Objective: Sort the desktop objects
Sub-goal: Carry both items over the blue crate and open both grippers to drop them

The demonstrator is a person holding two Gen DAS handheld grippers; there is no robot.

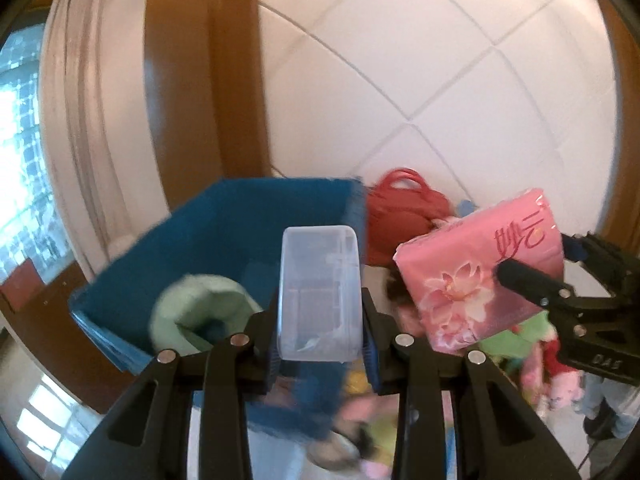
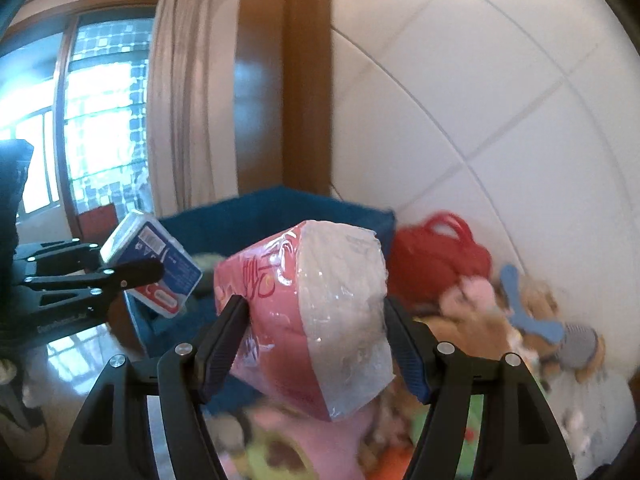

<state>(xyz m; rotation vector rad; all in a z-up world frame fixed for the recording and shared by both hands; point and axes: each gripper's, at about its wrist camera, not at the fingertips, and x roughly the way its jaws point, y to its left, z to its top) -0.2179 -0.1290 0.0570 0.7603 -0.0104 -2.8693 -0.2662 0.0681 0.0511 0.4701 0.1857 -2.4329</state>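
Note:
My left gripper (image 1: 320, 326) is shut on a clear plastic box (image 1: 320, 292), held up in the air in front of the blue storage bin (image 1: 224, 232). In the right wrist view the same box (image 2: 154, 264) shows a blue and red label on its underside, with the left gripper (image 2: 132, 276) clamped on it. My right gripper (image 2: 312, 340) is shut on a pink tissue pack (image 2: 304, 328) with a clear end, also lifted. In the left wrist view that pack (image 1: 480, 268) hangs to the right of the box, the right gripper (image 1: 516, 276) on it.
A pale green soft item (image 1: 200, 312) lies in the bin. Right of the bin are a red bag (image 2: 440, 256) and a heap of plush toys (image 2: 500, 312) against the white tiled wall (image 1: 460, 80). A brown wooden post (image 2: 280, 100), curtain and window stand behind the bin.

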